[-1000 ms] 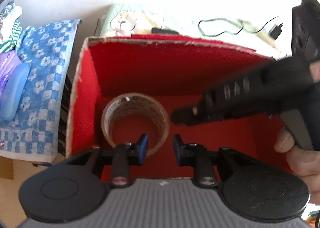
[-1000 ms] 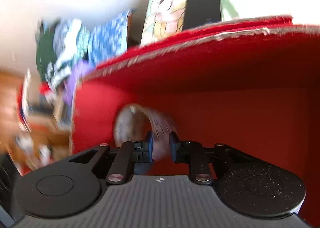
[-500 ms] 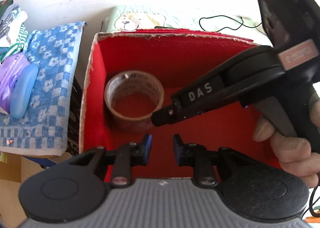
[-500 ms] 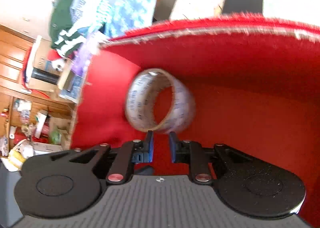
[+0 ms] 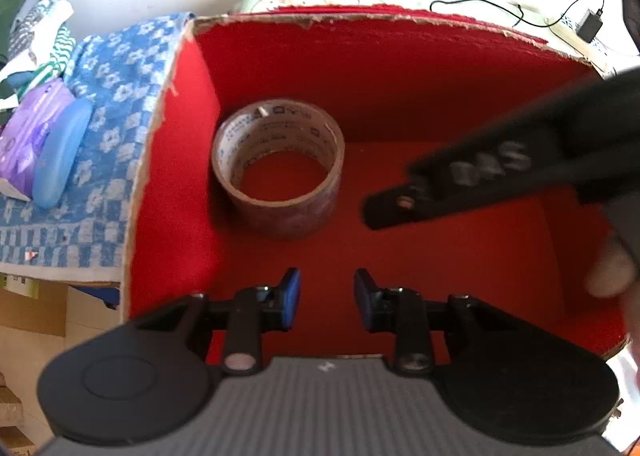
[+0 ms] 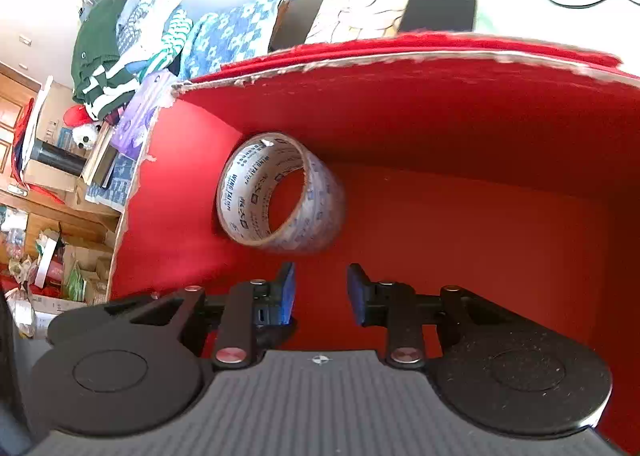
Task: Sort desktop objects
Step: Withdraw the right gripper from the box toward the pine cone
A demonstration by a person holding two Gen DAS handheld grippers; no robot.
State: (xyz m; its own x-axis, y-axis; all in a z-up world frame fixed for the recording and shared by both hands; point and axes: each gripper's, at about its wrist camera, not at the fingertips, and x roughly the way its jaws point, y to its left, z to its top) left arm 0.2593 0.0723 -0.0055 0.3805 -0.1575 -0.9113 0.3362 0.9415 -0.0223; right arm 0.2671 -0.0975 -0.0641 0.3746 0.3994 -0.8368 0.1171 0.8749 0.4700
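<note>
While both grippers open, tape roll (image 5: 278, 168) rests boxed.

Red box (image 5: 400, 68), blue-checked towel (image 5: 120, 68)

Your right gripper (image 6: 320, 290) has let go: a second ago its blue pads sat nearly shut at the tape roll (image 6: 280, 192), and now its jaws are opening with nothing between them. The roll has dropped clear and lies in the red box (image 6: 460, 128) by the left wall. Your left gripper (image 5: 326, 298) is also opening, empty, and has sunk a little toward the box floor. In its view your right gripper's black body (image 5: 500, 176) has slid lower and to the right
</note>
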